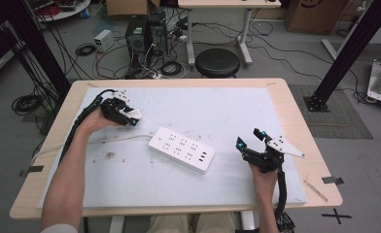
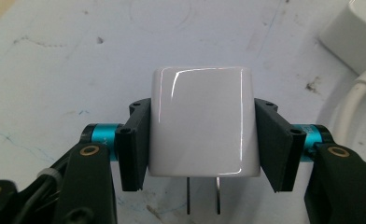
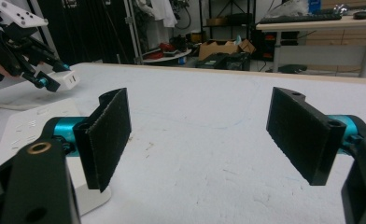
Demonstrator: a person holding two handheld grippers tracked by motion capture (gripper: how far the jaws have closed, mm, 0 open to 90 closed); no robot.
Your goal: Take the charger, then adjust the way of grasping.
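My left gripper (image 1: 130, 116) is shut on a white plug-in charger (image 2: 202, 121), its two metal prongs pointing back toward the camera in the left gripper view. It hovers over the white mat at the table's left, a little left of the white power strip (image 1: 181, 149). The charger (image 1: 135, 115) shows as a small white block at the jaws in the high view. My right gripper (image 1: 251, 138) stands open at the right of the strip, nothing between its pads (image 3: 109, 135). The right gripper view shows the strip (image 3: 22, 128) at left and the left gripper (image 3: 48, 81) with the charger (image 3: 68, 79) farther off.
The strip's white cable (image 1: 106, 140) runs left across the mat (image 1: 227, 111) toward the table's left edge. Dirt specks dot the mat (image 1: 110, 155). A black stool (image 1: 217, 61) stands beyond the far edge, with computers and cables on the floor.
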